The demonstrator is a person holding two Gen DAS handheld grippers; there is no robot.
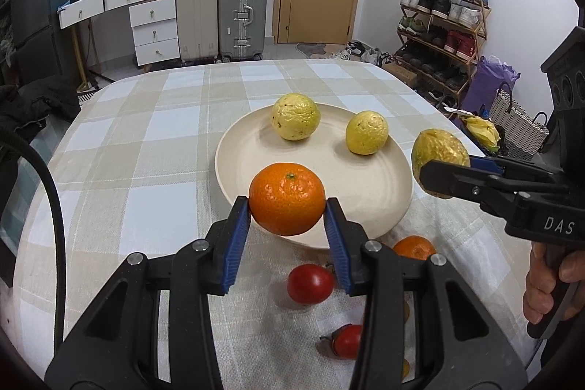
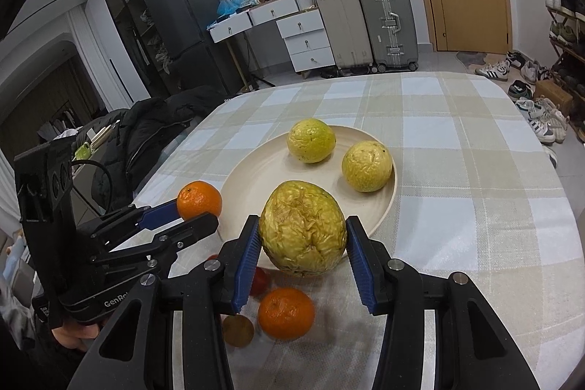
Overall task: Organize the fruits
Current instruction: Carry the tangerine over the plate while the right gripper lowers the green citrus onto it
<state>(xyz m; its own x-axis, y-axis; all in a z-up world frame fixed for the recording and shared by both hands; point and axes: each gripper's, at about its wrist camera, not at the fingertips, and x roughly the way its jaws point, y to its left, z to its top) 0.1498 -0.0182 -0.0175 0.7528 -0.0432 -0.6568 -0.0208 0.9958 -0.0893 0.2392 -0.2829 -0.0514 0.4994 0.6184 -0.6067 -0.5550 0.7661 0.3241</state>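
risk: wrinkled yellow fruit (image 2: 304,230) looks soft and lumpy; a squeeze could dent it, a slack grip could drop it off the plate (image 1: 369,187) rim
risk 2: both hand-held grippers converge on the same plate edge; fingers may knock each other or the two yellow fruits (image 1: 295,116) already lying there
risk 3: round mandarin (image 1: 287,199) may roll off once let go
left hand-held gripper (image 1: 287,207): clenched on mandarin, centre of frame, over near rim of plate
right hand-held gripper (image 2: 303,236): clenched on wrinkled fruit, centre of frame, over near rim
loose on table (image 1: 146,141): tomatoes (image 1: 310,283), another mandarin (image 2: 286,313), lower frame, below grippers
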